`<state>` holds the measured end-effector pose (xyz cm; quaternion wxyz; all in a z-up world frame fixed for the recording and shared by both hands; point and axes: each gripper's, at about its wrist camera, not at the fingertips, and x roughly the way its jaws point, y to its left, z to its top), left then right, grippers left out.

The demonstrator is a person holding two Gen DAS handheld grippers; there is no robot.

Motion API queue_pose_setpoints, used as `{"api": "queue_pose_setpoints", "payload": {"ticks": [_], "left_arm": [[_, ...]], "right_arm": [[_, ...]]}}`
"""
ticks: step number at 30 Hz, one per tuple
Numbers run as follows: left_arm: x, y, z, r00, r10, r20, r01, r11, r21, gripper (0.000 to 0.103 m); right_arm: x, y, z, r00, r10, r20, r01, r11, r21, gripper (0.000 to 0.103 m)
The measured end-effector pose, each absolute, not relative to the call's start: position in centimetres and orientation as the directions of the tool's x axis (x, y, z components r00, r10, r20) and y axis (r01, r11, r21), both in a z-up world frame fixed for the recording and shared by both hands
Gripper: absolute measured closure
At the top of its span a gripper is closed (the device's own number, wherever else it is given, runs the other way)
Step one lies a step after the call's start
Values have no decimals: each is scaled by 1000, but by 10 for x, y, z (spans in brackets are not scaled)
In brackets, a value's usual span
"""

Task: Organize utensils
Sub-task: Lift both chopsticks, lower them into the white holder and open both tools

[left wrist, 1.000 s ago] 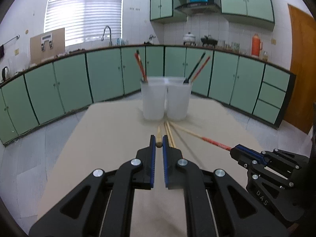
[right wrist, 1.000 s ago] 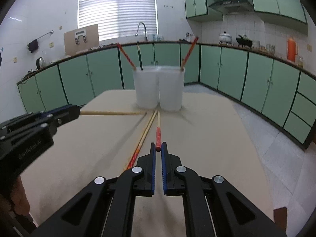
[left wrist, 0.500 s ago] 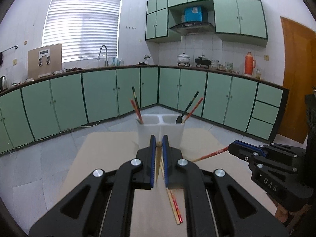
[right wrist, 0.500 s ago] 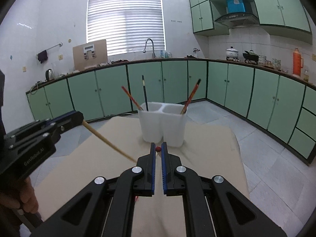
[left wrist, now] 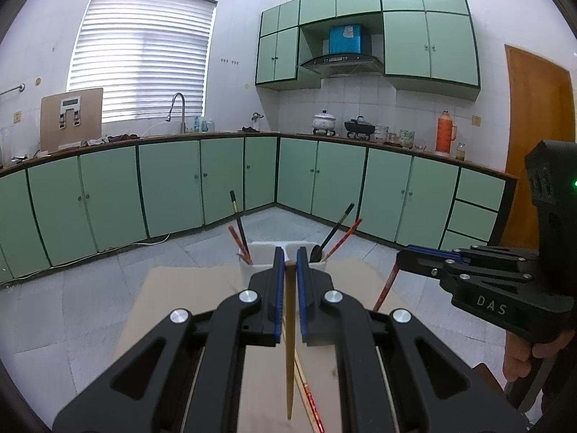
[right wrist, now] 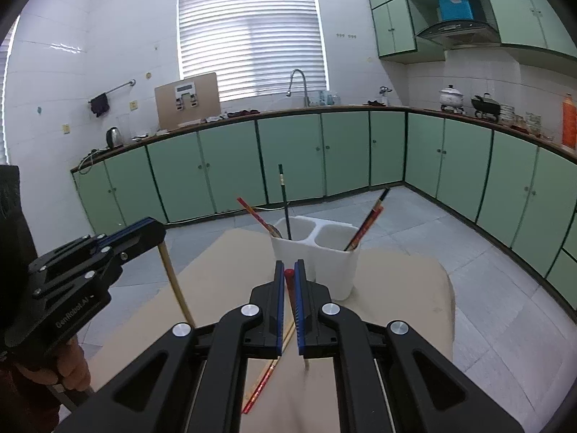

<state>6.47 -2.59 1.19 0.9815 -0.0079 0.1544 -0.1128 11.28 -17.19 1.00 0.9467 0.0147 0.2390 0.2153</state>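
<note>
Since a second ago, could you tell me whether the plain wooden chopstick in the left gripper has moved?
Yes. The plain wooden chopstick, clamped in the left gripper, has lifted off the beige table: its tip lay near the white two-compartment holder, and now it hangs down.

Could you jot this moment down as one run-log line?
left gripper: shut on plain chopstick | right gripper: shut on red-tipped chopstick | holder: ahead on table

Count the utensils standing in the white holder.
4. In the white holder, a red stick and a tall black stick stand in the left compartment, and a black-tipped stick and a red-patterned stick in the right. Shorter ones may be hidden inside.
</note>
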Motion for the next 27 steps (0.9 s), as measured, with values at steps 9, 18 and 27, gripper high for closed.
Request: {"api": "queue_pose_setpoints", "payload": {"ticks": [9,18,27], "left_arm": [[80,-26,38,941,-229,-248,226,973,-43,97],[113,-30,77,955,-238,-179,233,971,-46,97],[169,-39,125,971,-222,-95,220,975,-31,97]], "right_arm": [[126,-173,33,774,460,-435,-445,884,143,98],[155,-171,86,816,456,-354,-451,887,103,98],[217,-174,127,859,421,-289,-409,906,106,98]]}}
